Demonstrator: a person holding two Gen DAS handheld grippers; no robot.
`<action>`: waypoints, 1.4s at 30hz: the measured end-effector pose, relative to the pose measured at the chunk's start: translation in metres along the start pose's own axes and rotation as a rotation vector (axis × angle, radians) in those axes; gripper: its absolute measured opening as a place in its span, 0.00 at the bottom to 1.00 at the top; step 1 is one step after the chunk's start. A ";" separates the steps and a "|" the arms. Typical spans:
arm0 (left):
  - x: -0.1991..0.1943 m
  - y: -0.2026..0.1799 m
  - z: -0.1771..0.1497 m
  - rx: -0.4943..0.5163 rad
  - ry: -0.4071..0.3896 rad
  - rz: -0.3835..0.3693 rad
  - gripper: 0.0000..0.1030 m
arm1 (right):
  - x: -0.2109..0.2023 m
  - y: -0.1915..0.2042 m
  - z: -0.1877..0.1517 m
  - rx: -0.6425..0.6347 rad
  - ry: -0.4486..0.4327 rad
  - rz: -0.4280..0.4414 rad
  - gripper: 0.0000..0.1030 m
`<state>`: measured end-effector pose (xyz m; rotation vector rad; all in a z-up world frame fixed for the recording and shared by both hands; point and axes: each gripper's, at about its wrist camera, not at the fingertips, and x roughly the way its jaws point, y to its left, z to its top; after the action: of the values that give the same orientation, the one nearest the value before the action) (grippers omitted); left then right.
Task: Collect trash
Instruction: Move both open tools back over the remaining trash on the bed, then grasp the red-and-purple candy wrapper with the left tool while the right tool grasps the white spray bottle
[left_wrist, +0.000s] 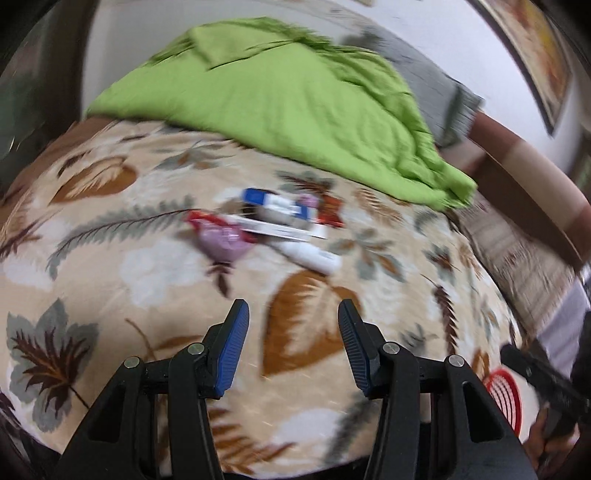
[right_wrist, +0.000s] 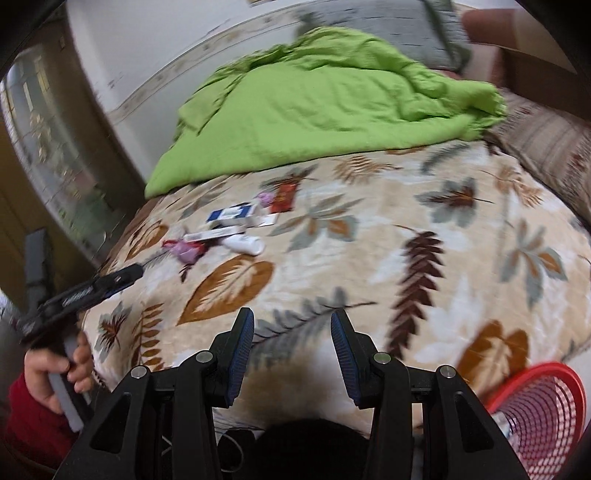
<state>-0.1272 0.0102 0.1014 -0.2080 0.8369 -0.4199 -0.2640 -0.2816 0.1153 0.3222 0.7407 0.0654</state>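
Observation:
A small heap of trash lies on the leaf-patterned bed cover (left_wrist: 110, 266): a blue and white box (left_wrist: 275, 205), a long white carton (left_wrist: 280, 229), a white tube (left_wrist: 312, 256), a pink wrapper (left_wrist: 221, 243) and a red wrapper (left_wrist: 330, 212). My left gripper (left_wrist: 293, 314) is open and empty, short of the heap. In the right wrist view the same heap shows at the left, with the tube (right_wrist: 245, 243) and box (right_wrist: 231, 214). My right gripper (right_wrist: 291, 321) is open and empty, far from it. A red mesh basket (right_wrist: 539, 402) stands at the lower right.
A crumpled green blanket (left_wrist: 280, 96) covers the far part of the bed, with a grey pillow (left_wrist: 439, 85) behind it. The wooden bed frame (left_wrist: 517, 173) runs along the right. The left gripper (right_wrist: 85, 291) shows in the right wrist view. A window (right_wrist: 48, 140) is at the left.

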 end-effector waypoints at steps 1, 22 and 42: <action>0.007 0.010 0.004 -0.023 0.001 0.012 0.47 | 0.005 0.005 0.002 -0.013 0.007 0.007 0.49; 0.126 0.054 0.045 -0.043 0.038 0.113 0.37 | 0.125 0.047 0.066 -0.181 0.120 0.100 0.57; 0.049 0.055 0.012 -0.005 -0.013 0.065 0.36 | 0.256 0.082 0.091 -0.280 0.326 0.217 0.48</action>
<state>-0.0737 0.0388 0.0576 -0.1880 0.8301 -0.3554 -0.0098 -0.1838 0.0366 0.1230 1.0043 0.4309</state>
